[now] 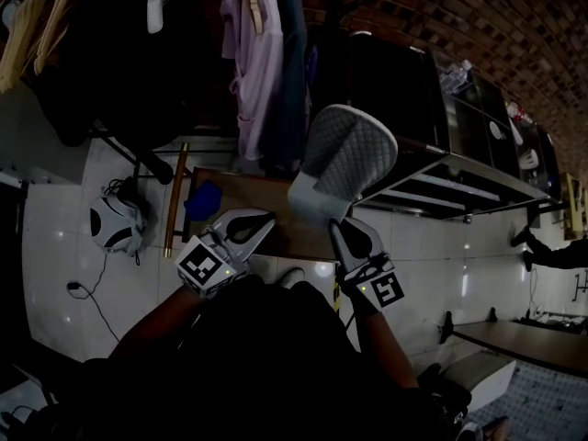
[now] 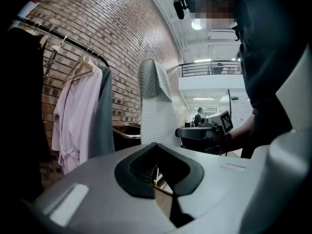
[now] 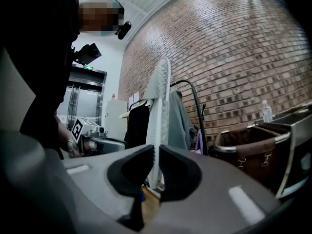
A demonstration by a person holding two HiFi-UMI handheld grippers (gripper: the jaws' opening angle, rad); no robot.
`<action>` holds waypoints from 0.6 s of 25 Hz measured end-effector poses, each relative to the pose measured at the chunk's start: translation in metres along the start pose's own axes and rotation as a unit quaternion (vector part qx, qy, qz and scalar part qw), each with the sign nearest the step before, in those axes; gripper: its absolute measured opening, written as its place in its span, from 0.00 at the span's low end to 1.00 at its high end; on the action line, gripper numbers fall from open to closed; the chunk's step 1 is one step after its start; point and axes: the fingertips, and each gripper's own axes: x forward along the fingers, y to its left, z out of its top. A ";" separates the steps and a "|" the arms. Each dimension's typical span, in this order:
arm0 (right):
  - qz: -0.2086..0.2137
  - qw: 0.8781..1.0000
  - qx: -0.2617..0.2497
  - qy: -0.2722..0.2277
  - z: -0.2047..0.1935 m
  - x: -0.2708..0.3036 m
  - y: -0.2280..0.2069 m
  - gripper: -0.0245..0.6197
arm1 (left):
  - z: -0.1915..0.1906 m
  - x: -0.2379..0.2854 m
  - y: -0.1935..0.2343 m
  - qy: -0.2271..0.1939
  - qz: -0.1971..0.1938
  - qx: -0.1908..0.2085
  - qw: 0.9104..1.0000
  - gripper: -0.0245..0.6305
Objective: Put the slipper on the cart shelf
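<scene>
Right tongs (image 1: 342, 228), nearly closed, pinch the slipper (image 1: 347, 159) by its lower edge. It stands above them, long axis upright, just left of the cart shelf (image 1: 432, 175). Left tongs (image 1: 264, 219), shut and empty, sit farther off.

The slipper (image 1: 347, 159) stands upright between the fingers of the right gripper (image 1: 338, 222), with the left gripper (image 1: 265, 219) to its left. Hung clothes (image 1: 259, 53) lie behind, the cart (image 1: 418, 108) to the right.
</scene>
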 end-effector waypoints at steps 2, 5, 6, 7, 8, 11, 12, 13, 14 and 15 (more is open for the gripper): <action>0.000 1.000 0.003 0.002 -0.002 0.001 0.000 0.09 | 0.003 -0.002 0.005 -0.010 0.007 -0.008 1.000 0.04; -0.002 1.000 0.007 0.005 -0.006 0.003 0.000 0.09 | 0.005 -0.006 0.009 -0.020 0.003 -0.015 1.000 0.04; -0.004 1.000 0.008 0.007 -0.007 0.003 0.000 0.09 | 0.006 -0.007 0.009 -0.022 0.001 -0.015 1.000 0.04; -0.006 1.000 0.009 0.009 -0.008 0.003 0.000 0.09 | 0.007 -0.007 0.009 -0.024 -0.002 -0.013 1.000 0.04; -0.010 1.000 0.009 0.011 -0.010 0.003 0.000 0.09 | 0.008 -0.007 0.009 -0.025 -0.006 -0.010 1.000 0.04; -0.027 0.999 0.007 0.016 -0.012 0.001 -0.001 0.09 | 0.005 -0.004 0.007 -0.021 -0.023 -0.004 1.000 0.04; -0.035 0.999 0.008 0.016 -0.012 -0.001 -0.001 0.09 | 0.004 -0.003 0.007 -0.020 -0.032 -0.003 0.999 0.04; -0.046 0.999 0.009 0.016 -0.012 -0.003 -0.001 0.09 | 0.003 -0.001 0.006 -0.019 -0.041 -0.003 0.999 0.04; -0.057 0.998 0.011 0.016 -0.012 -0.006 -0.001 0.09 | 0.001 0.001 0.006 -0.018 -0.050 -0.002 0.999 0.04; -0.070 0.997 0.012 0.017 -0.013 -0.010 -0.001 0.09 | -0.001 0.003 0.006 -0.017 -0.060 -0.002 0.998 0.04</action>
